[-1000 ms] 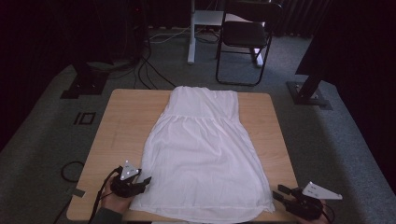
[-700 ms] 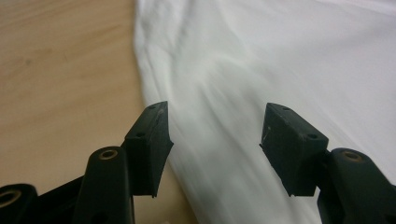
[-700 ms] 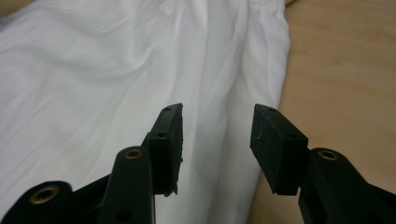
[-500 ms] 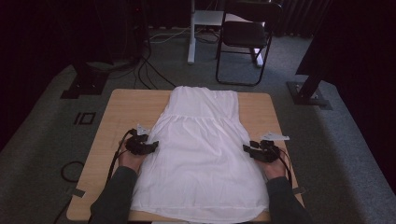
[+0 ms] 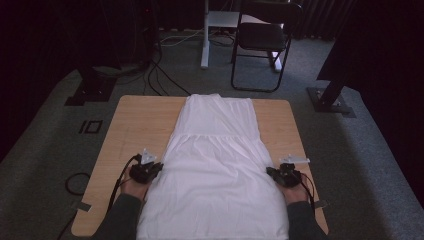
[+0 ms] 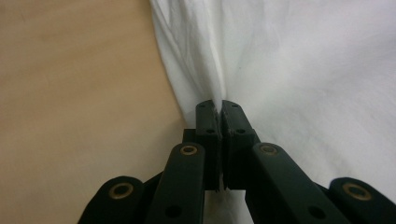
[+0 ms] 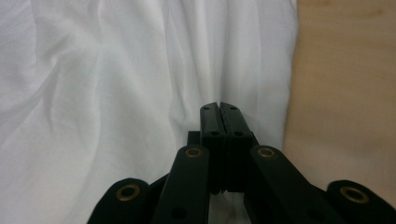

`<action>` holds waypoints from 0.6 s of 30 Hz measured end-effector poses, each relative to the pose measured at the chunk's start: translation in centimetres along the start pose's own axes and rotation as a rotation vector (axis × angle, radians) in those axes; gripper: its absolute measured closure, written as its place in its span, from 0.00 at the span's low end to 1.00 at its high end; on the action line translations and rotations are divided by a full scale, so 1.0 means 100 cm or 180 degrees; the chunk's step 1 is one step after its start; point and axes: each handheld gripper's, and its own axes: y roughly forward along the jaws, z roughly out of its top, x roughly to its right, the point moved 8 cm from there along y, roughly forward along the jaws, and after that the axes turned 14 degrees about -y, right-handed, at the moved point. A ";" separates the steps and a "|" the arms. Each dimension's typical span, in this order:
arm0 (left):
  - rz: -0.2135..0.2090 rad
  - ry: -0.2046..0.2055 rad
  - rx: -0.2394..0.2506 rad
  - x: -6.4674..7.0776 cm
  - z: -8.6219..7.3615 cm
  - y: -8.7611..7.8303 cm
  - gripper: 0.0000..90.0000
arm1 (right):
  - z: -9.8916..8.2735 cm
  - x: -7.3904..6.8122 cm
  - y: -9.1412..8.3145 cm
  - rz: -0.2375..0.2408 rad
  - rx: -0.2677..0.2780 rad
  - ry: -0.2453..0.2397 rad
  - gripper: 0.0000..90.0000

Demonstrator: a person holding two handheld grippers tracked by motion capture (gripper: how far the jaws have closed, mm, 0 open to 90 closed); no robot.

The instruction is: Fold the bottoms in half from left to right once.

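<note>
1. The wooden table [image 5: 135,125] is carrying a white dress [image 5: 217,165], lying flat down its middle, hem toward the person.
2. The left gripper [image 5: 152,169] is pinching the dress's left edge, having just closed, cloth bunching between the jaws.
3. The right gripper [image 5: 272,172] is clamping the right edge, also just closed.

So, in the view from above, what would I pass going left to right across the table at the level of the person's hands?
Bare wooden table → left gripper, pinching the dress's edge → white dress → right gripper, pinching the other edge → a strip of bare table.
</note>
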 end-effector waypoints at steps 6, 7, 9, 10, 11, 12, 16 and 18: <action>0.0013 0.0062 -0.0114 0.014 -0.032 -0.030 0.97 | -0.024 -0.028 -0.026 0.0038 0.0029 0.0055 0.99; -0.0004 0.0095 -0.0135 0.018 -0.039 -0.036 0.97 | -0.029 -0.036 -0.032 0.0030 0.0007 0.0022 0.99; -0.0030 0.0169 -0.0179 0.027 -0.052 -0.046 0.97 | -0.039 -0.048 -0.044 0.0066 -0.0036 -0.0011 0.99; -0.0047 0.0190 -0.0187 0.028 -0.055 -0.049 0.97 | -0.042 -0.051 -0.048 0.0080 -0.0078 -0.0049 0.98; -0.0065 0.0176 -0.0177 0.029 -0.056 -0.051 0.95 | -0.044 -0.053 -0.051 0.0099 -0.0116 -0.0092 0.95; -0.0068 0.0152 -0.0146 0.027 -0.055 -0.051 0.86 | -0.044 -0.056 -0.054 0.0164 -0.0152 -0.0139 0.89; -0.0213 -0.0037 0.0075 0.022 -0.042 -0.053 0.63 | -0.027 -0.050 -0.062 0.0168 0.0087 -0.0130 0.69; -0.0205 -0.0100 0.0227 0.015 -0.024 -0.051 0.62 | 0.003 -0.037 -0.060 0.0128 0.0317 -0.0105 0.67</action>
